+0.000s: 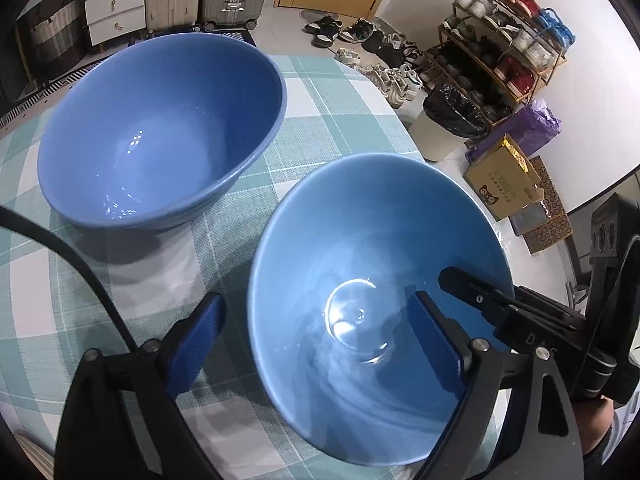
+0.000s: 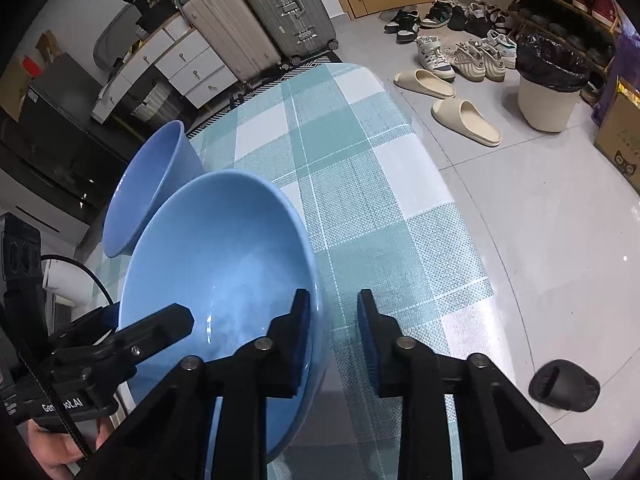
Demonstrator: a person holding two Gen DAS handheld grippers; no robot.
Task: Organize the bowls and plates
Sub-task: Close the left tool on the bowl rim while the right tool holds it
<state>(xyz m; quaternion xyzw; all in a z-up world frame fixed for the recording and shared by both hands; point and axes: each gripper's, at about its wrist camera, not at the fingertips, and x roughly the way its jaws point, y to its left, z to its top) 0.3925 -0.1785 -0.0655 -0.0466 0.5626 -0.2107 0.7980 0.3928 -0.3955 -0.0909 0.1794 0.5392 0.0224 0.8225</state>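
Two blue bowls stand on a table with a teal checked cloth [image 1: 320, 100]. The far bowl [image 1: 160, 132] is larger and sits alone; the right wrist view shows it [image 2: 148, 184] behind the near one. My left gripper [image 1: 316, 296] is wide open astride the left rim of the near bowl [image 1: 360, 240], one pad outside and one inside, neither pressing. My right gripper [image 2: 333, 294] straddles the right rim of that bowl [image 2: 216, 248]. Its inner pad lies against the inside wall, and a gap of cloth shows between the outer pad and the bowl.
The table edge runs close on the right, with tiled floor beyond. On the floor are beige slippers [image 2: 464, 120], a bin with a black liner [image 2: 548, 88], a cardboard box [image 1: 504, 184] and a shoe rack [image 1: 500, 40]. Suitcases [image 2: 280, 12] stand behind the table. A black cable [image 1: 80, 264] crosses the cloth.
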